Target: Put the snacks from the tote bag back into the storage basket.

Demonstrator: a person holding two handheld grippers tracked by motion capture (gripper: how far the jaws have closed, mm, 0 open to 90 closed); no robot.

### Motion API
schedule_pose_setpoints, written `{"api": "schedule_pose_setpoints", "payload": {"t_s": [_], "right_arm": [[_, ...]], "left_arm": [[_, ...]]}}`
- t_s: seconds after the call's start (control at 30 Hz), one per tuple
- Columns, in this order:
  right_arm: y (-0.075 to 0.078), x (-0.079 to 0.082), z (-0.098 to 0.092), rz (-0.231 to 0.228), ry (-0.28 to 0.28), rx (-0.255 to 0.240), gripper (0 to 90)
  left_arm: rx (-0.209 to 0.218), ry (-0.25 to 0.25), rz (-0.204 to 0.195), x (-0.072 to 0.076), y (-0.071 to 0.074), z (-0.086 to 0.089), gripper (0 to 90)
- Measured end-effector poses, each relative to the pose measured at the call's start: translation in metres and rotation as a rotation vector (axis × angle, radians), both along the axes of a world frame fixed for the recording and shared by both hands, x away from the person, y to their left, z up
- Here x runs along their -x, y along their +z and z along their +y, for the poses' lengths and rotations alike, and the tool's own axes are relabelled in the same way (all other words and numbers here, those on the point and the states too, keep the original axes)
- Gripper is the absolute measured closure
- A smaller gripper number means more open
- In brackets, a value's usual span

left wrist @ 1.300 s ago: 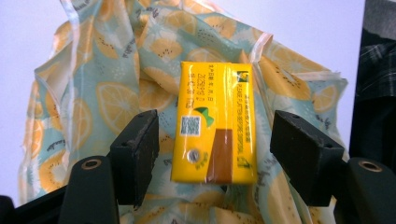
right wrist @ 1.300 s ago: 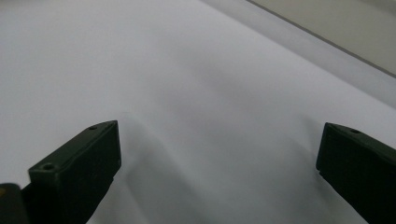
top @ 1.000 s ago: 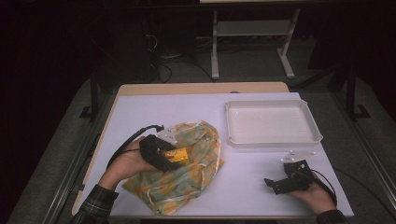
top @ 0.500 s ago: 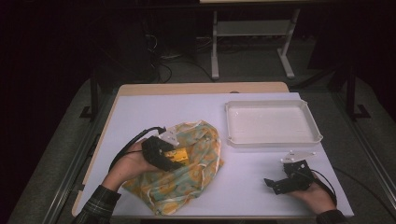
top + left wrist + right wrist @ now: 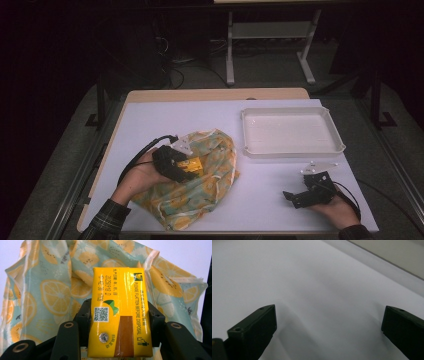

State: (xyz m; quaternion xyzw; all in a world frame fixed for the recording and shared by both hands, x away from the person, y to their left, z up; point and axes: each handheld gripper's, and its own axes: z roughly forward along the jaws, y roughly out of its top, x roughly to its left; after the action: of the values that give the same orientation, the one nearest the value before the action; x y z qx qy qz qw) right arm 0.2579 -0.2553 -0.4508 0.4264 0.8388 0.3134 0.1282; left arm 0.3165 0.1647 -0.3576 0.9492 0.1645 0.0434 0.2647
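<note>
The left gripper (image 5: 120,322) grips a yellow drink carton (image 5: 120,312), its jaws having just closed against the carton's two long sides. The carton sits over a lemon-print cloth bag (image 5: 200,185) that lies crumpled on the desk (image 5: 200,120) at the person's left. The right gripper (image 5: 300,195) rests near the desk's front right edge, its jaws spread wide with nothing between them. A white tray (image 5: 292,150) stands behind it, well apart from the bag.

Left gripper (image 5: 186,169): black jaws, black cable, grey plate, plaid sleeve (image 5: 106,223). Right gripper (image 5: 295,196), beside the tray (image 5: 292,152): likewise black.
</note>
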Motion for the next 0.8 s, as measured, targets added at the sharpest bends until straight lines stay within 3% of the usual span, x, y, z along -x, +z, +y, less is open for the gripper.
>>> {"api": "schedule_pose_setpoints", "payload": {"t_s": [0.1, 0.17, 0.3, 0.6, 0.8], "right_arm": [[0.000, 0.000, 0.000, 0.000, 0.001, -0.001, 0.0], [0.000, 0.001, 0.000, 0.003, -0.003, -0.004, 0.0], [0.001, 0.001, 0.000, 0.002, -0.003, -0.005, 0.0], [0.001, 0.002, 0.002, -0.005, 0.010, -0.009, 0.0], [0.001, 0.002, 0.003, -0.007, 0.014, -0.014, 0.0]], "left_arm": [[0.025, 0.033, 0.002, 0.000, 0.001, 0.000, 51.3], [0.019, 0.034, -0.003, -0.002, 0.004, 0.002, 51.3], [0.048, 0.052, -0.006, -0.005, 0.009, 0.002, 51.3], [0.070, 0.082, 0.000, -0.012, 0.021, -0.001, 51.3], [0.078, 0.104, -0.019, -0.016, 0.030, -0.007, 51.3]]}}
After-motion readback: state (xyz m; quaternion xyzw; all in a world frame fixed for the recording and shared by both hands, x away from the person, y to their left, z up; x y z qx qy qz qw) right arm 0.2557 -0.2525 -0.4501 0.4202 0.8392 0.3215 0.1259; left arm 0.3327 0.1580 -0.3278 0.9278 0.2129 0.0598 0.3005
